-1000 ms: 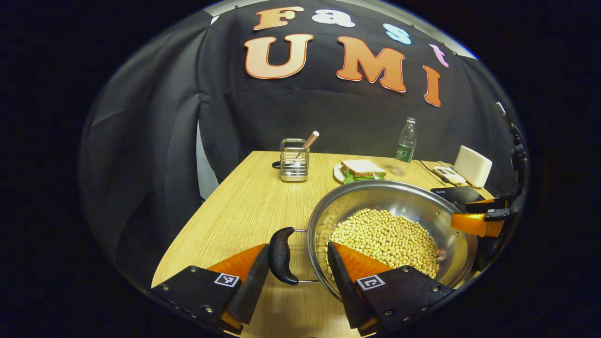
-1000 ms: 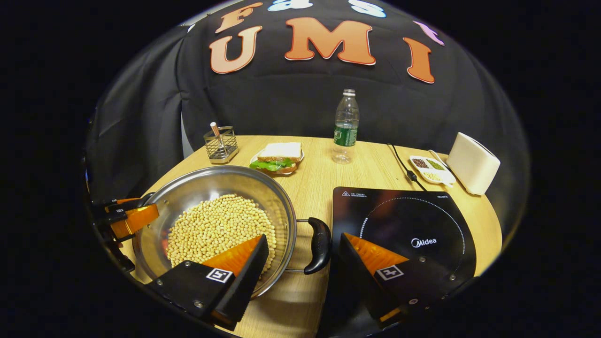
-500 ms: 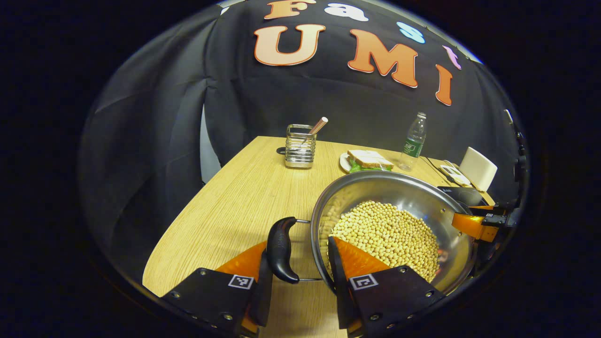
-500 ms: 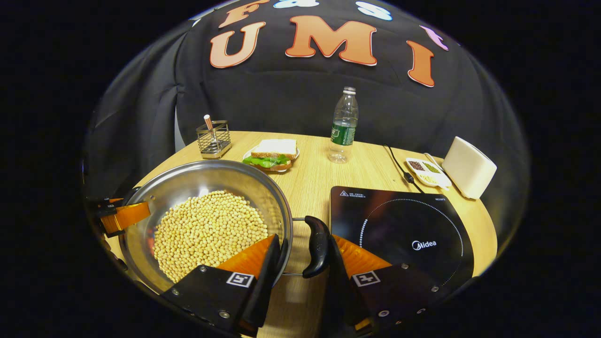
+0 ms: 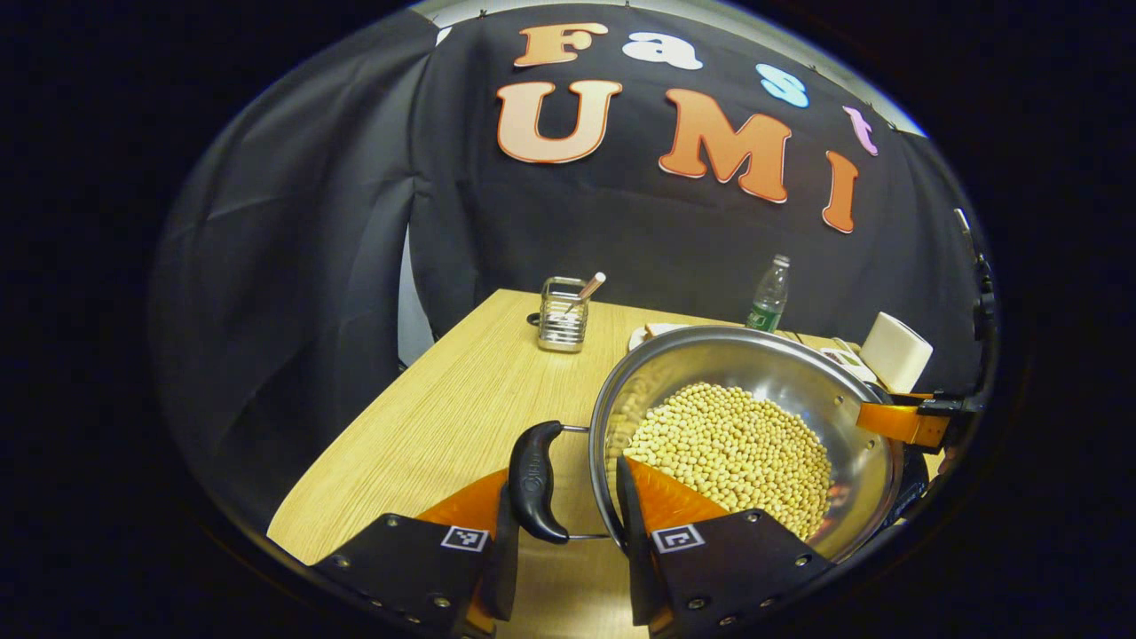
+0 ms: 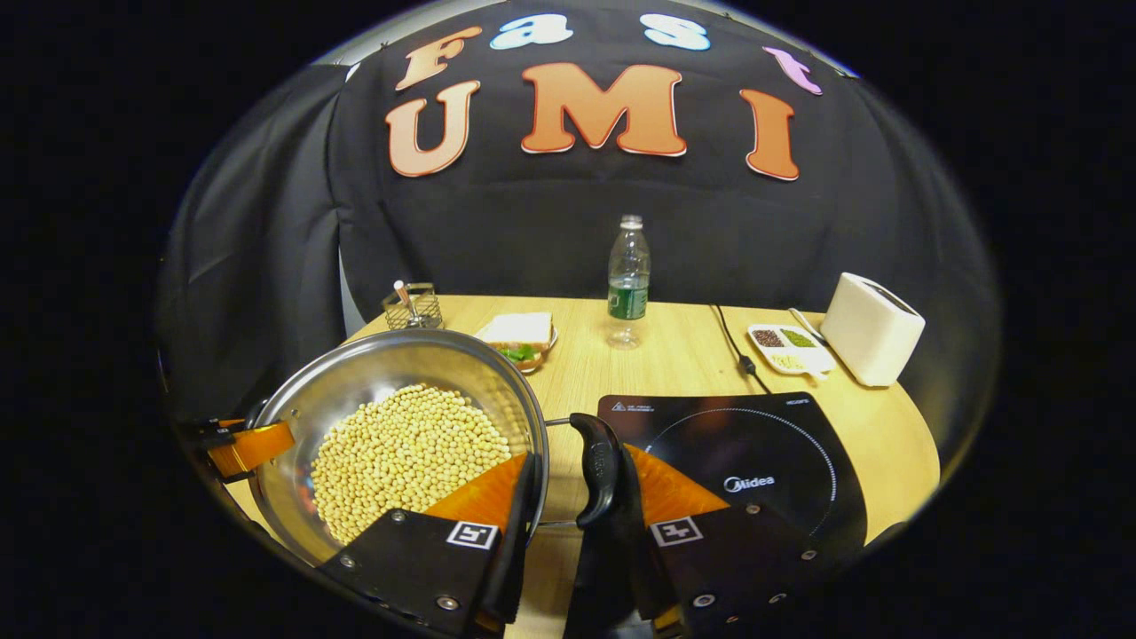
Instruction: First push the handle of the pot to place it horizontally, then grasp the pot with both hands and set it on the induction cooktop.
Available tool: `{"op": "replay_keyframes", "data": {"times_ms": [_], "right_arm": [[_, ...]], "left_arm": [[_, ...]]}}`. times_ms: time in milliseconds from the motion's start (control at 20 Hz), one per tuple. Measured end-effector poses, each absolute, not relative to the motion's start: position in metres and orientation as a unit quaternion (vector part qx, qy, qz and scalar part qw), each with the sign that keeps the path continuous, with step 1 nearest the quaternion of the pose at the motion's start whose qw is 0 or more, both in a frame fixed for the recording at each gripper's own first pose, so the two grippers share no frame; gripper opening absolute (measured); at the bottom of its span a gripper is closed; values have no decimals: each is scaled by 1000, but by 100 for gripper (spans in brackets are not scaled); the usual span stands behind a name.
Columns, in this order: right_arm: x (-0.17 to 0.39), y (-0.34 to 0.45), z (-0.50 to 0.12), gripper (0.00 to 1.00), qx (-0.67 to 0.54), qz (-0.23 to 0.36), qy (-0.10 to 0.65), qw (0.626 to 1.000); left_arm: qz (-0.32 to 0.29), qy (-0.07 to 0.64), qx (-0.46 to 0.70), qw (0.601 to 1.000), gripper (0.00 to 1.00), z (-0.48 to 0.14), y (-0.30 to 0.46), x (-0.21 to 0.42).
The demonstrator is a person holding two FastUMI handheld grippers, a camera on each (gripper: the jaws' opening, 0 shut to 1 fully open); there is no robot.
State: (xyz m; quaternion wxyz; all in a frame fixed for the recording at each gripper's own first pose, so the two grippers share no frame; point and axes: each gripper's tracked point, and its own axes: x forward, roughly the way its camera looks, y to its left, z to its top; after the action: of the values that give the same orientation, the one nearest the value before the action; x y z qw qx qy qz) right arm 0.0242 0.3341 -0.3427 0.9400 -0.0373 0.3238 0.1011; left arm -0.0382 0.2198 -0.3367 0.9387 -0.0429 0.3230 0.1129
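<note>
A steel pot (image 5: 754,364) full of soybeans (image 5: 737,453) has a black handle on each side. My left gripper (image 5: 564,550) is shut on the left handle (image 5: 532,479), one finger outside the handle and the other inside the rim. My right gripper (image 6: 568,532) is shut the same way on the right handle (image 6: 596,475) of the pot (image 6: 390,368). Each gripper also shows at the pot's far rim in the other's view: the right gripper (image 5: 896,424) and the left gripper (image 6: 248,444). The pot looks raised a little off the table. The black induction cooktop (image 6: 754,453) lies just right of it.
On the wooden table (image 5: 444,399) stand a wire utensil holder (image 6: 413,306), a sandwich on a plate (image 6: 519,333), a water bottle (image 6: 628,280), a small dish of grains (image 6: 785,342) and a white box (image 6: 871,328). A black cord (image 6: 732,342) runs back from the cooktop.
Both grippers went from open around the handles to shut on them. The pot has risen with them and now hides most of the sandwich in the left gripper view.
</note>
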Motion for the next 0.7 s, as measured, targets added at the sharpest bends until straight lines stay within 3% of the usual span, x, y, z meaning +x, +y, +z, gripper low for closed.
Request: {"op": "replay_keyframes", "data": {"times_ms": [700], "right_arm": [[13,195,-299,48,3,41,300,953]], "left_arm": [[42,299,-50,952,51,-292,81,-3]]}}
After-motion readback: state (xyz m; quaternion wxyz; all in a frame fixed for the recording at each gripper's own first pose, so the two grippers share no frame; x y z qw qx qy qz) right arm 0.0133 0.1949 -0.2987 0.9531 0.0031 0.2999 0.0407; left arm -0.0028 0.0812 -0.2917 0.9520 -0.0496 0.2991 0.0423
